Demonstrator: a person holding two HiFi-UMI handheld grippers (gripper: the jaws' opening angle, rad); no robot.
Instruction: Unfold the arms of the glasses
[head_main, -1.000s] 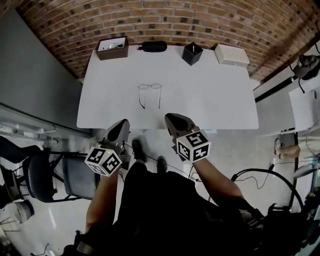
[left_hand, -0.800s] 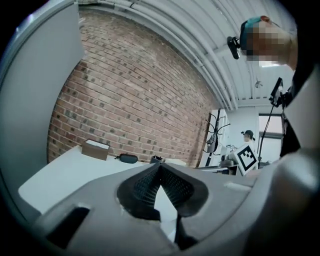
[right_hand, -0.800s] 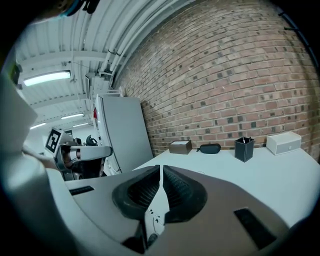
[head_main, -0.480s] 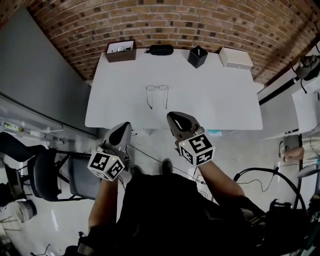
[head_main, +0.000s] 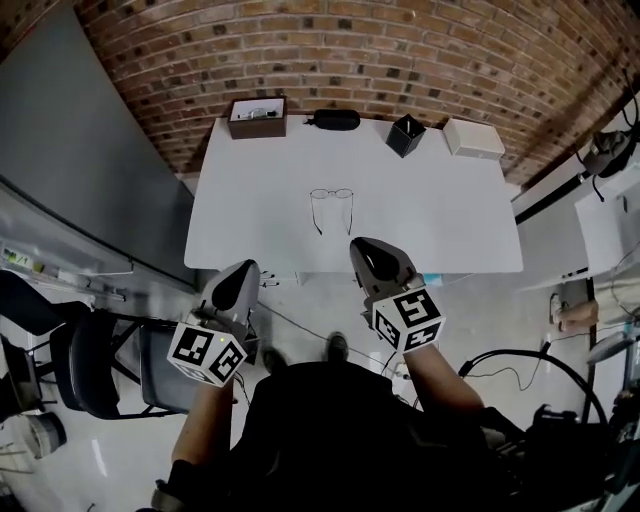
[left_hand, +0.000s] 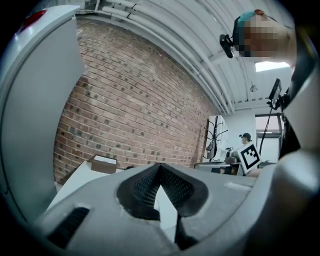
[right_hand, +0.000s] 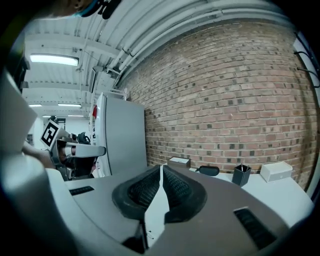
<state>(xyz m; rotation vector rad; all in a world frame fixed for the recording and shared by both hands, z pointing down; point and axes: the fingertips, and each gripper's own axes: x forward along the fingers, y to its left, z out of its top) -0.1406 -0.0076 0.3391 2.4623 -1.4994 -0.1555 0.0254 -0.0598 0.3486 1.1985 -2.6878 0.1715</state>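
Observation:
Thin wire-framed glasses lie on the white table, lenses towards the brick wall and both arms stretched out towards me. My left gripper hangs in front of the table's near edge, left of the glasses, shut and empty. The right gripper hovers over the near edge just right of the glasses' arms, also shut with nothing between its pads. In the left gripper view the jaws meet at their tips; the right gripper view shows its jaws together as well. The glasses are hidden in both gripper views.
Along the table's far edge stand a brown box, a black glasses case, a black pen cup and a white box. A dark chair stands at my left, beside a grey cabinet.
Both grippers have risen a little by the table's near edge and stayed shut. The head view has shifted, so the table sits further right and lower. The glasses have not moved.

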